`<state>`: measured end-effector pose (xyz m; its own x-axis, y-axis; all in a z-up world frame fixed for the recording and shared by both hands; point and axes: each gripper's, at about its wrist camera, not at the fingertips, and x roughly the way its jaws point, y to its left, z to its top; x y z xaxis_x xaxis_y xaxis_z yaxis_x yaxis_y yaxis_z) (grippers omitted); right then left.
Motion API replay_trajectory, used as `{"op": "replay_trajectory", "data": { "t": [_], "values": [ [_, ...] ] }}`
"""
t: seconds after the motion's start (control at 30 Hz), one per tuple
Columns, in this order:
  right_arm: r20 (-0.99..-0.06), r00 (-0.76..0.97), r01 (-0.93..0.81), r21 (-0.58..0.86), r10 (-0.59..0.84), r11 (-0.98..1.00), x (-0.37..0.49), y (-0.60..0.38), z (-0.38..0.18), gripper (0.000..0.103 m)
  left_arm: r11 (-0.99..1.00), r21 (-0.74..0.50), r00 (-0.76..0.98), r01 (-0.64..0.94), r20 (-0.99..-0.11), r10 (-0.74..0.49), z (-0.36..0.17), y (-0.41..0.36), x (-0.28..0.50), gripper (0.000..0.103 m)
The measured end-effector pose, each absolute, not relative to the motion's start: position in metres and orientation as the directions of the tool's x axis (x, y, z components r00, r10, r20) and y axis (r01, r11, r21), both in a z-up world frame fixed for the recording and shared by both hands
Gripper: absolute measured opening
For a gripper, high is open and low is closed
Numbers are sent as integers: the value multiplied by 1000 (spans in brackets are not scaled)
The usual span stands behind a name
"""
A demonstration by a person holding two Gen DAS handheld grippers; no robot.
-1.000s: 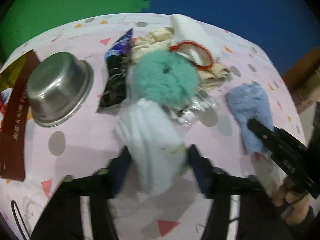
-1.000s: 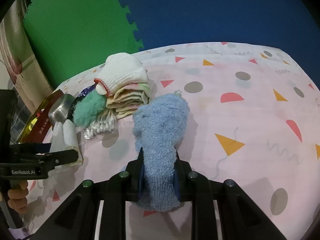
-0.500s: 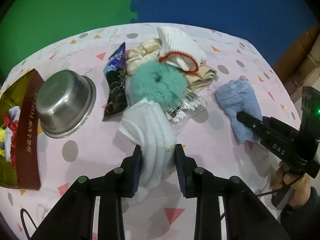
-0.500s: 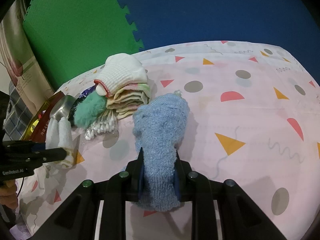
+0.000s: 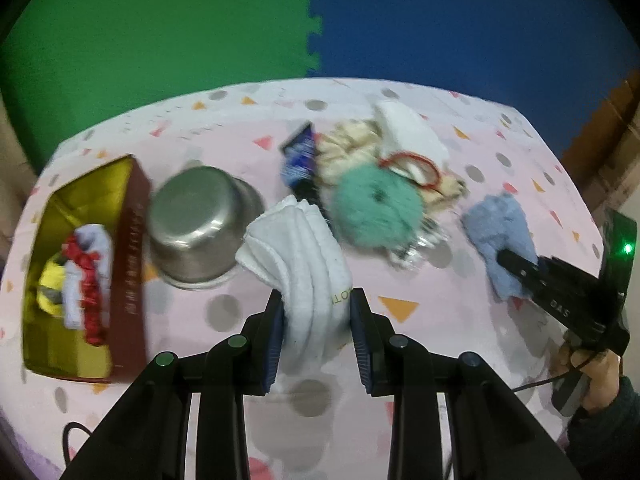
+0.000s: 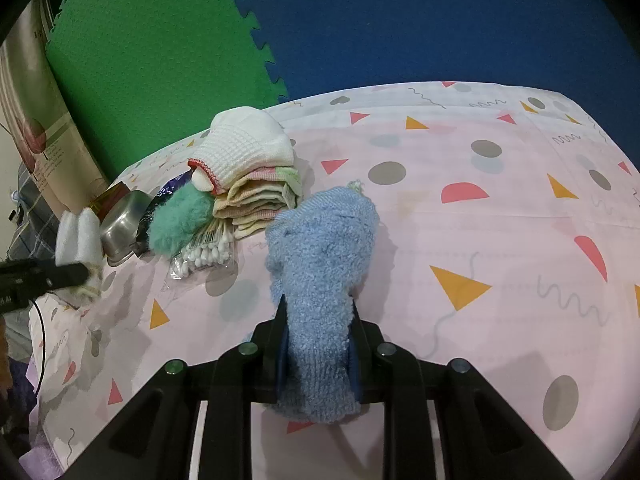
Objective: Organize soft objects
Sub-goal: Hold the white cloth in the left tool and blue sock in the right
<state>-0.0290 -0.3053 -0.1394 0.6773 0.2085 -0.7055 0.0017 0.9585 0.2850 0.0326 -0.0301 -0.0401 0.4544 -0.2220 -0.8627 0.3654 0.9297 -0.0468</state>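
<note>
My left gripper (image 5: pixel 317 302) is shut on a folded white sock (image 5: pixel 298 252) and holds it above the pink patterned table, near the steel bowl (image 5: pixel 200 220). My right gripper (image 6: pixel 318 312) is shut on a fluffy blue sock (image 6: pixel 322 248) that lies on the table. In the left wrist view the blue sock (image 5: pixel 496 228) and right gripper (image 5: pixel 516 266) sit at the right. A green fluffy ball (image 5: pixel 376 208), a stack of socks with a white one on top (image 6: pixel 248 160) and cotton swabs (image 6: pixel 206 250) lie mid-table.
An open red box with a gold lining (image 5: pixel 80 264) holds several soft items at the left. A dark snack packet (image 5: pixel 300 156) lies behind the bowl. Green and blue foam mats stand behind the table (image 6: pixel 480 184).
My left gripper closed on the white sock, lifted it and moved left toward the bowl and the red box. The right gripper and blue sock stayed put.
</note>
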Motion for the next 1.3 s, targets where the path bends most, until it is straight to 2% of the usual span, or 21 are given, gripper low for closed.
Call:
{"op": "replay_trajectory", "data": {
  "t": [0.4, 0.73, 1.13, 1.3],
  "values": [
    [-709, 677, 2, 270, 197, 963, -29, -303, -139, 23, 991, 24, 552, 133, -832, -54, -10, 85, 56, 29],
    [-716, 676, 4, 241, 175, 971, -29, -299, -139, 23, 997, 76, 510, -29, -856, 81, -35, 162, 67, 29],
    [-725, 675, 10, 191, 135, 981, -29, -293, -139, 24, 994, 80, 459, -79, -882, 108, -73, 191, 76, 30],
    [-729, 674, 13, 171, 118, 985, -29, -291, -138, 24, 994, 67, 462, -88, -881, 100, -78, 199, 81, 33]
  ]
}}
